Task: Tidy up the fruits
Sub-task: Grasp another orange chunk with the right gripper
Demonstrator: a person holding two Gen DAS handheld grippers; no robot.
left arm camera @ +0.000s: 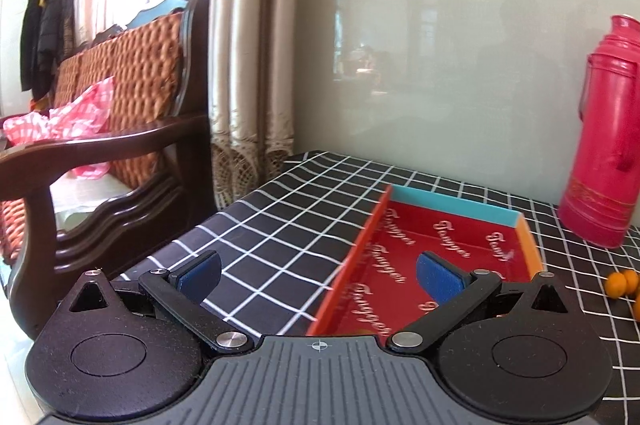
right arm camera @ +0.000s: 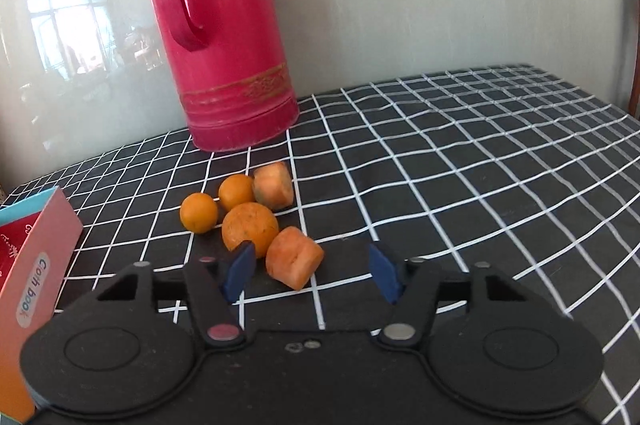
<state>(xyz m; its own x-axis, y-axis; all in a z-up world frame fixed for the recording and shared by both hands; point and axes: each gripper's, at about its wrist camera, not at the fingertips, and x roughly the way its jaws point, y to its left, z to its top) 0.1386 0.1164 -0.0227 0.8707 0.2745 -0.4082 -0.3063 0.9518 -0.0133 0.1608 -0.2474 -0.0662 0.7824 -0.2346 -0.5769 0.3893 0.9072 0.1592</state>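
Several orange fruits lie in a cluster on the checked cloth in the right wrist view: a large orange (right arm camera: 250, 229), two small ones (right arm camera: 199, 213) (right arm camera: 236, 192) and two cut orange chunks (right arm camera: 294, 257) (right arm camera: 274, 185). My right gripper (right arm camera: 312, 271) is open and empty, with the near chunk between its fingers' line, just ahead. A shallow red box (left arm camera: 420, 257) with blue and orange walls lies on the cloth. My left gripper (left arm camera: 318, 273) is open and empty, straddling the box's left wall. Fruits (left arm camera: 622, 283) show at the right edge.
A tall red thermos (right arm camera: 224, 33) stands at the back against the glossy wall, also in the left wrist view (left arm camera: 604, 145). The box's corner (right arm camera: 36, 265) shows at the left. A wooden sofa (left arm camera: 104, 145) stands left of the table.
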